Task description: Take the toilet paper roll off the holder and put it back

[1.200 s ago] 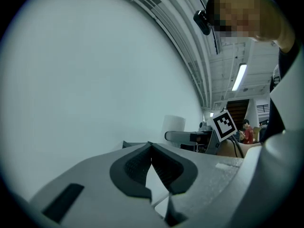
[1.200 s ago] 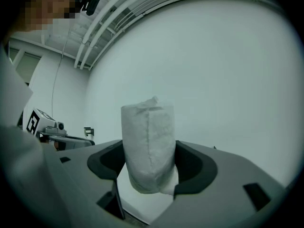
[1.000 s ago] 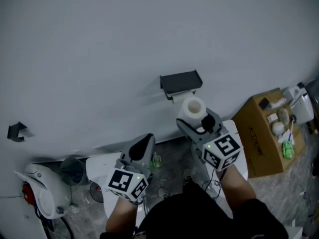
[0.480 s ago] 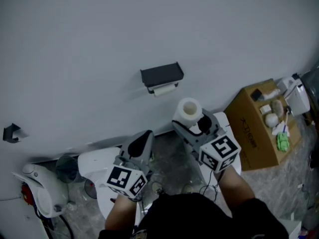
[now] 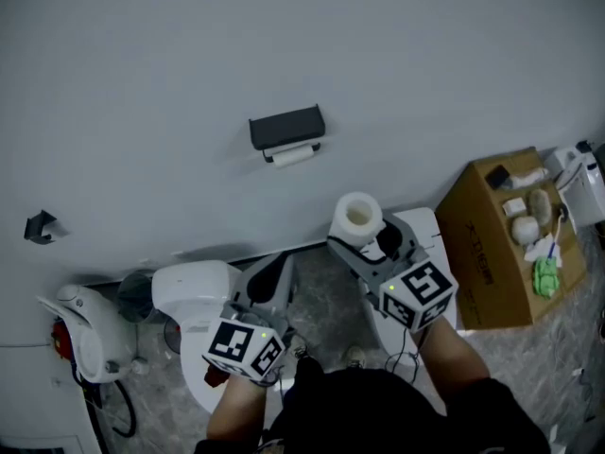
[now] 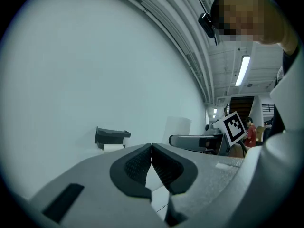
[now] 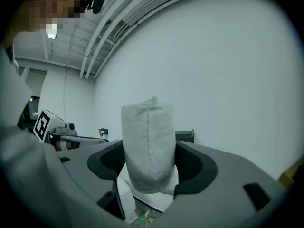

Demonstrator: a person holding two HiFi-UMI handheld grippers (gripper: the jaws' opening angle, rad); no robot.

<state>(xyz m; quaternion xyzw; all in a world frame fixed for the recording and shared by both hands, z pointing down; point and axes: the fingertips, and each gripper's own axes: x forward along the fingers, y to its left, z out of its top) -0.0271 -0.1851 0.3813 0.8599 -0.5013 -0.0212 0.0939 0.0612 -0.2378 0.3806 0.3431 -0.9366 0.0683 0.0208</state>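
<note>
Your right gripper [image 5: 362,242] has its jaws spread wide and pinching the toilet paper roll [image 5: 357,218]. In the right gripper view, the roll [image 7: 148,151] stands upright between the two dark pads [image 7: 192,164] of the right gripper [image 7: 149,167] and both sides touch it. The hole of the roll points up at you in the head view.

The roll is off the holder [image 5: 286,128]. A second ago the roll sat just below the black holder on the wall. Now the holder is well apart from the roll, up at 11 o'clock from it. A small white strip [image 5: 293,155] shows just under the holder.

Your left gripper [image 5: 267,280] is low, at 8 o'clock from the roll. In the left gripper view its jaws [image 6: 152,158] are pressed together with nothing in them, the same as a second ago. That view also shows the holder [image 6: 111,136] on the wall at 10 o'clock from the jaws.

The cardboard box [image 5: 492,244] sits on the floor at 3 o'clock from the roll, with small things on top. It looks to be in about the same spot as before. A little black hook [image 5: 40,227] is on the wall, far out at 9 o'clock.
</note>
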